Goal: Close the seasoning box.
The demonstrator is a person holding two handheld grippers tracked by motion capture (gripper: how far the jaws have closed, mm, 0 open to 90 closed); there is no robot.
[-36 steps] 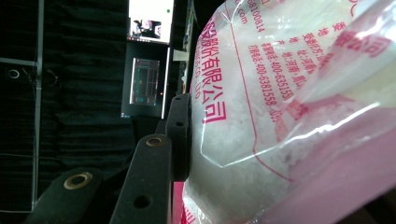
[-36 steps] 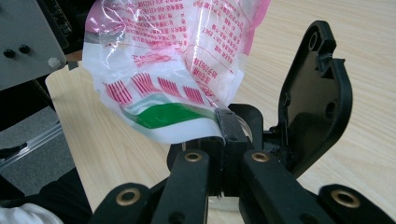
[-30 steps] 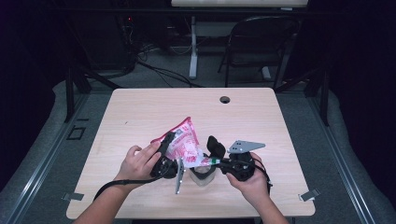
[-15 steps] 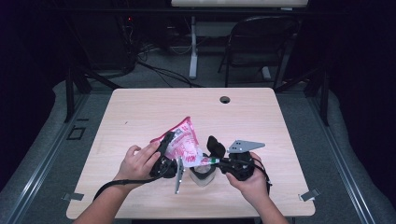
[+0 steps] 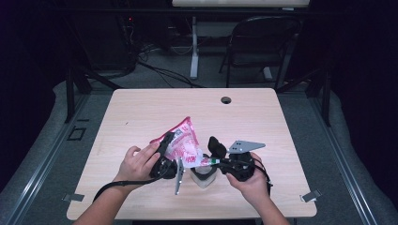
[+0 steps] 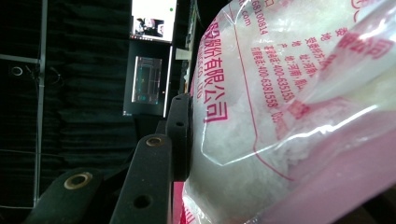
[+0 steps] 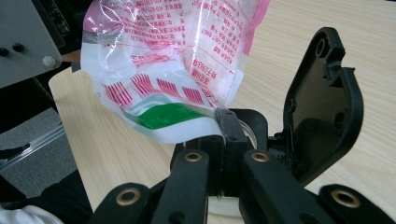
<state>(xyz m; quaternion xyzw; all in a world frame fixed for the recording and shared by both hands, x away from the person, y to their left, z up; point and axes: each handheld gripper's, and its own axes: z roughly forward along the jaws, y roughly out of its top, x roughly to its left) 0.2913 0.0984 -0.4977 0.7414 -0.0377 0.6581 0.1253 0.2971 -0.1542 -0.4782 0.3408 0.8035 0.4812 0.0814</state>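
High view: my left gripper (image 5: 170,154) and right gripper (image 5: 217,157) meet over the near edge of the table (image 5: 141,108), with a pink-printed plastic bag (image 5: 184,143) tilted between them above a small white container (image 5: 203,174) with a black flip lid (image 5: 216,146) standing open.

Left gripper view adds the contents: white granules inside the bag (image 6: 289,116), my jaws part-open and clamped on its body, one pad (image 6: 181,135) pressed against the film.

Right gripper view adds the corner: my jaws fully closed, pinching the bag's (image 7: 177,60) green-striped lower edge just above the container's rim (image 7: 245,128). Container contents: cannot tell.
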